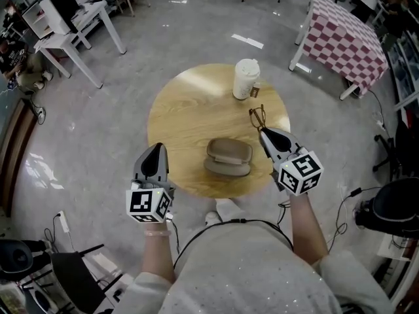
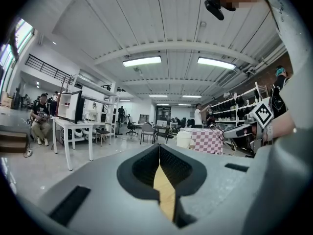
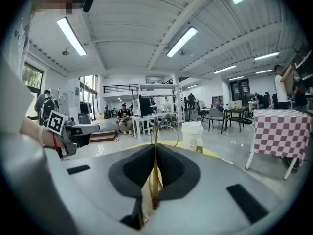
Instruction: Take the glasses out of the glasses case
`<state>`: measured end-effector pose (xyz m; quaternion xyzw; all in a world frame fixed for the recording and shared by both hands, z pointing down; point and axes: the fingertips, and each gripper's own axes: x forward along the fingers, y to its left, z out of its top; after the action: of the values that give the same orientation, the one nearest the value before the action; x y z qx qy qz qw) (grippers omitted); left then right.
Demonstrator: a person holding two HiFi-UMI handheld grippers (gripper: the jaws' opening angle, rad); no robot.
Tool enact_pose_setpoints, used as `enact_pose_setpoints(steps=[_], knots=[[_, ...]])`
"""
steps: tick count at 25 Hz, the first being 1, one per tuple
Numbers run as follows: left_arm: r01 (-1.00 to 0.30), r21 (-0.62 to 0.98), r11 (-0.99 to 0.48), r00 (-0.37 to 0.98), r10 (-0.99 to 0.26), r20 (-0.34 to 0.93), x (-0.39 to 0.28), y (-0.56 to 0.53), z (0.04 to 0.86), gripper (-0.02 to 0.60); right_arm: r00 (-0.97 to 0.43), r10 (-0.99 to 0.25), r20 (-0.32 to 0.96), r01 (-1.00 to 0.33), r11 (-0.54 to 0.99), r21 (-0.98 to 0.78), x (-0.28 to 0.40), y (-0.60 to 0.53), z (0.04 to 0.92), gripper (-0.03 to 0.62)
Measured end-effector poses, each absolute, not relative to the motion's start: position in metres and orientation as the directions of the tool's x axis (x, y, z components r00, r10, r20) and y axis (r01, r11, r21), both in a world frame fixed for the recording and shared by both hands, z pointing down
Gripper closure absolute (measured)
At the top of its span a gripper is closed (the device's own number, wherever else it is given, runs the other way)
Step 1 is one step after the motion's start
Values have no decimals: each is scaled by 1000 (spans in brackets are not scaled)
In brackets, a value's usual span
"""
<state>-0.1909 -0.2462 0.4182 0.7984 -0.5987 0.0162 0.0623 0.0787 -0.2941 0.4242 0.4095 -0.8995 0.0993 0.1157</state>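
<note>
Glasses (image 1: 256, 117) hang pinched in my right tool (image 1: 264, 131), lifted clear of the glasses case (image 1: 228, 157) and held above the bench (image 1: 186, 103), near the paper cup (image 1: 246, 78). The jaws are closed on a thin golden part of the frame, seen edge-on, with a lens rim sticking out ahead. My left tool (image 1: 156, 150) hovers at the bench's near left edge, jaws together on nothing. I judge the frame light, thin, springy and easily bent, and the lenses prone to scratching. The narrow wire could swivel between the pads. I'd hold the bridge or a temple hinge, gently, never the lenses.
</note>
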Motion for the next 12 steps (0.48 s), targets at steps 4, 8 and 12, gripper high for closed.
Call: enact_pose_setpoints(steps=[4, 8, 12], knots=[[-959, 76, -274, 281, -955, 92, -191, -248, 416, 577, -629, -731, 264, -771, 631, -91, 83, -298, 419, 572], [-960, 70, -273, 278, -957, 80, -193, -250, 411, 577, -623, -743, 246, -777, 623, -89, 86, -301, 414, 572], [-961, 66, -268, 273, -959, 74, -195, -251, 408, 577, -617, -753, 228, -784, 615, -88, 87, -305, 408, 572]])
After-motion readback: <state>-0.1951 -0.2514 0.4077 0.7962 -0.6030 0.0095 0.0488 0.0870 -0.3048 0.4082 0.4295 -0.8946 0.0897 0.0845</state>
